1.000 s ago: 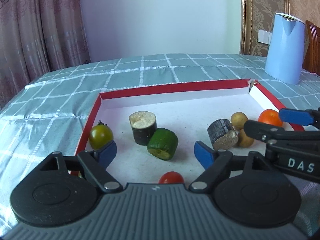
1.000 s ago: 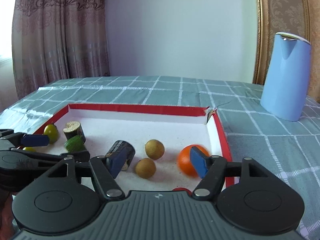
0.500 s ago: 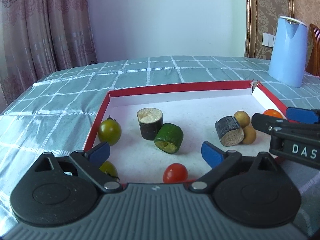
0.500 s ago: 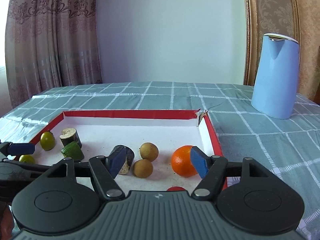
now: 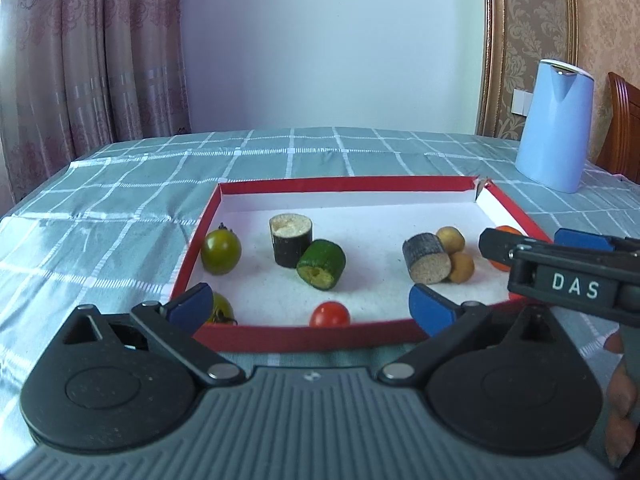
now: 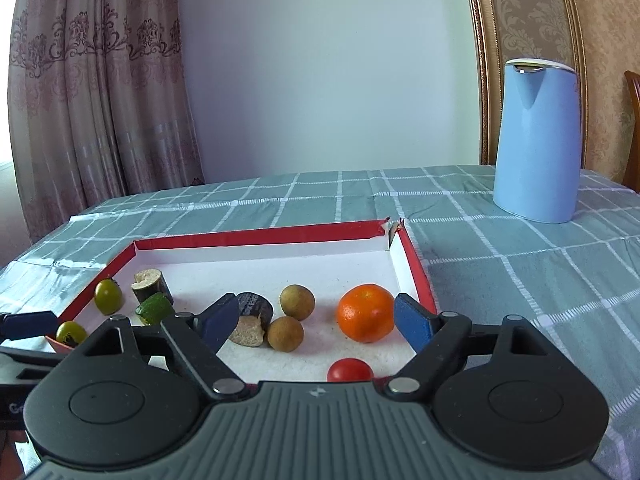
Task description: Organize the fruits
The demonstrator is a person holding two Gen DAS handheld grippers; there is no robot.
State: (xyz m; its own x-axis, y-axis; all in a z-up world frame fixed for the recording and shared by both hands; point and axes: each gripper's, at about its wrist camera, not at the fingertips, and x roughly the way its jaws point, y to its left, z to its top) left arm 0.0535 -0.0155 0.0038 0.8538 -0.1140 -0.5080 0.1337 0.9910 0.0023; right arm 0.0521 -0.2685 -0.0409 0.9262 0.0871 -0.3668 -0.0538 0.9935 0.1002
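From the left wrist we see our left tongs (image 5: 310, 307), whose jaws have just been opening, spread wide and empty before the red-rimmed white cardboard tray (image 5: 304, 338); a small red cherry tomato (image 5: 329, 314) lies inside the tray's near wall, between the blue pads.

From the right wrist, our right tongs (image 6: 316, 322), also just opening, hold nothing; the round orange tangerine (image 6: 366, 313) rests in the tray just beside the right pad (image 6: 410, 325).
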